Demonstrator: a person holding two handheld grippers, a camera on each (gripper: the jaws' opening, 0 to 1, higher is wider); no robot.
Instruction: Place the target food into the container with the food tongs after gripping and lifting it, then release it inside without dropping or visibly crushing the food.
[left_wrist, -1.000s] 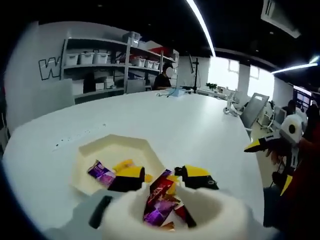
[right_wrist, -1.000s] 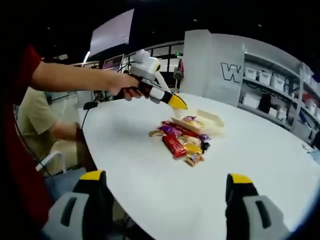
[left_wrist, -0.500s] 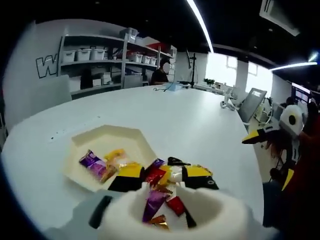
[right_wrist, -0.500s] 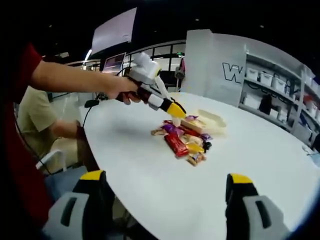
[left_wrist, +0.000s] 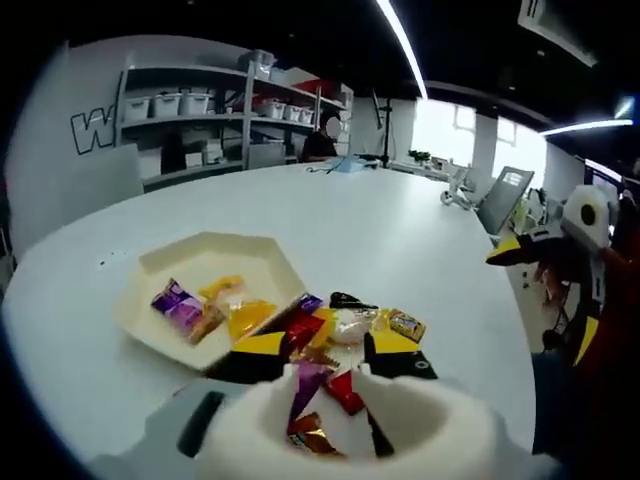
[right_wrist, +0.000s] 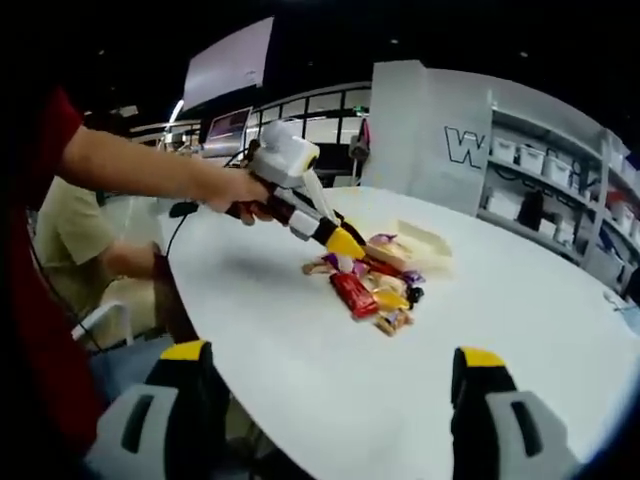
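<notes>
Cream hexagonal container (left_wrist: 212, 262) on white tabletop (left_wrist: 400, 240); purple (left_wrist: 176, 303), orange (left_wrist: 247, 319) and red (right_wrist: 353, 294) candy wrappers; yellow-tipped black jaws on white left gripper (left_wrist: 320, 356).

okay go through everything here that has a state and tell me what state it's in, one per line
Left gripper: open, fingers low over the snack pile.
Right gripper: open, holding nothing, back from the pile.
Hexagonal tray: upright on the table, a few wrapped snacks inside.
Snack pile: loose on the table beside the tray.
</notes>
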